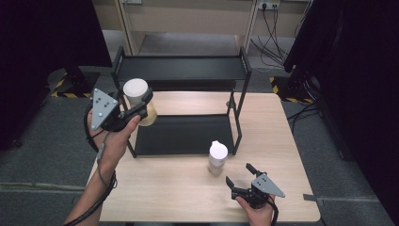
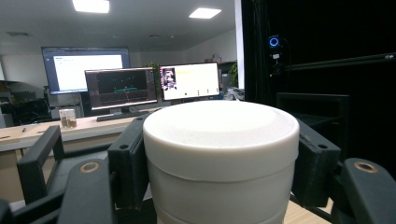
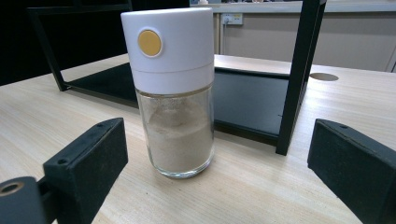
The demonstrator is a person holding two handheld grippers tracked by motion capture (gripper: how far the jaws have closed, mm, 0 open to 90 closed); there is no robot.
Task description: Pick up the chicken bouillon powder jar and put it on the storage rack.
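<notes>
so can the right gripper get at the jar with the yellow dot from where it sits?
Probably yes. The right gripper has its jaws open toward the jar, which stands upright on bare table in front of the black rack; nothing lies between.

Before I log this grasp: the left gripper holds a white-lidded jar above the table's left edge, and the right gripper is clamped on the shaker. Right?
Not quite. The right gripper is open, its jaws apart from the shaker, as the right gripper view shows. The left gripper does hold the white-lidded jar.
</notes>
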